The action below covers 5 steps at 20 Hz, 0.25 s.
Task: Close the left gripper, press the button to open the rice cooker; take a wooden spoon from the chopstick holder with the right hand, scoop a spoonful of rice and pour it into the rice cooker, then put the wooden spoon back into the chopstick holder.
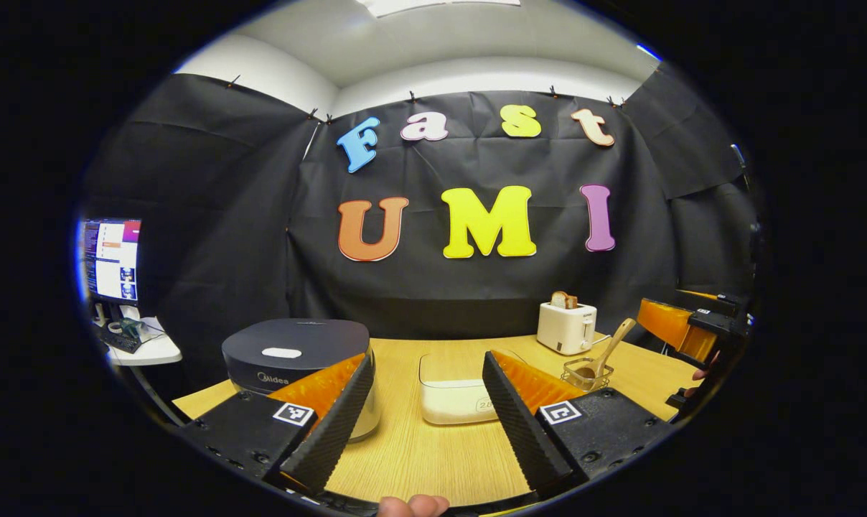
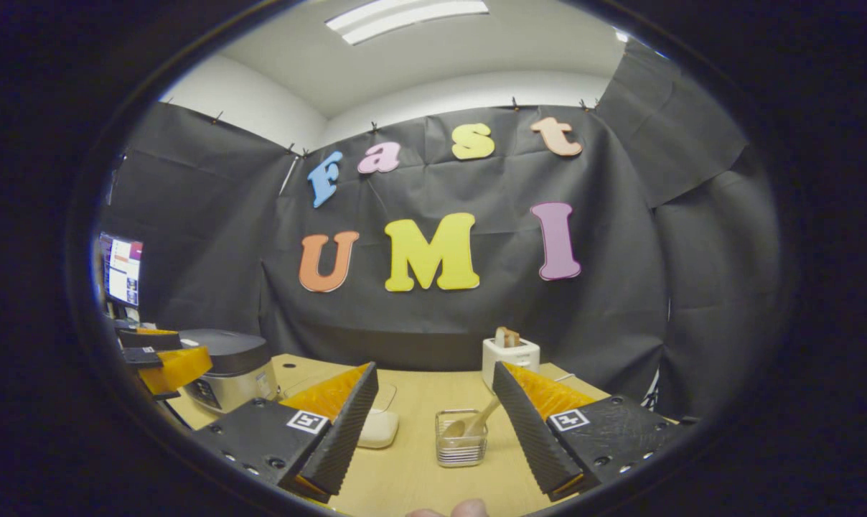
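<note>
The dark rice cooker (image 1: 297, 352) stands at the table's left with its lid down and a white button (image 1: 281, 352) on top. My left gripper (image 1: 428, 357) hovers open just in front of it, fingers wide apart, nothing between them. A clear box of rice (image 1: 451, 395) sits mid-table. Right of it, a wire chopstick holder (image 1: 584, 373) holds the wooden spoon (image 1: 609, 348), handle leaning right. In the right gripper view my right gripper (image 2: 435, 366) is open above the holder (image 2: 462, 438) and spoon (image 2: 476, 424). The cooker (image 2: 229, 366) and left gripper (image 2: 157, 352) appear far left.
A white toaster (image 1: 566, 327) with bread in it stands at the back right of the wooden table (image 1: 405, 459). A monitor (image 1: 110, 258) and a small white side table (image 1: 146, 348) are off to the left. The right gripper (image 1: 681, 327) shows at the far right.
</note>
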Tool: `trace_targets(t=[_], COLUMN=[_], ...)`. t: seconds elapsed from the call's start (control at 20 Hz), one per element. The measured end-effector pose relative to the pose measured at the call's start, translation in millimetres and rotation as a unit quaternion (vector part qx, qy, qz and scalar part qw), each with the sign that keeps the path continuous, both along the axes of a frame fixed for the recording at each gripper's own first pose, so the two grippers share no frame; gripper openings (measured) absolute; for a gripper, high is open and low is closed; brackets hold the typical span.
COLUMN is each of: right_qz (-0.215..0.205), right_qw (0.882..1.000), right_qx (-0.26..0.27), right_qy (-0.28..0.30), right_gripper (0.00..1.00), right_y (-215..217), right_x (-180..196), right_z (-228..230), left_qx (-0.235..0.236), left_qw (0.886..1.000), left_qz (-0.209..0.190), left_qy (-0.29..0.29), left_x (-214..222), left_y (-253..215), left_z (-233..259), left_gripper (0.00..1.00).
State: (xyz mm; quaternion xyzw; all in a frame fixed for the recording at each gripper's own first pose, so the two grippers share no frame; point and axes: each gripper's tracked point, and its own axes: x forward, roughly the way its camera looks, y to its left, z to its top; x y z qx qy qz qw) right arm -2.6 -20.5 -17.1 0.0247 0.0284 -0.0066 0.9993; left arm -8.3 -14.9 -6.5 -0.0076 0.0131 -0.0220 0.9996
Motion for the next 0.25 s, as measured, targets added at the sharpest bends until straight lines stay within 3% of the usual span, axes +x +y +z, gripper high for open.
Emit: trace_targets(t=[0.15,0.2,0.25], right_qz=[-0.013,-0.013,-0.015], right_qw=[1.0,1.0,1.0], right_qx=[-0.004,0.002,0.003], right_qy=[0.003,0.005,0.004], right_gripper=[0.95,0.91,0.95], right_y=[-3.6,-3.4,-4.0], right_x=[1.7,1.4,0.8], right_z=[2.7,2.9,4.4], left_qx=[0.0,0.001,0.002], left_qw=[1.0,1.0,1.0], left_qz=[-0.013,-0.017,-0.02], left_qy=[0.001,-0.001,-0.001], left_x=[-1.0,-0.4,0.0], left_y=[-4.0,-6.0,-7.5], left_z=[0.0,1.2,1.0], left_gripper=[0.98,0.98,0.98])
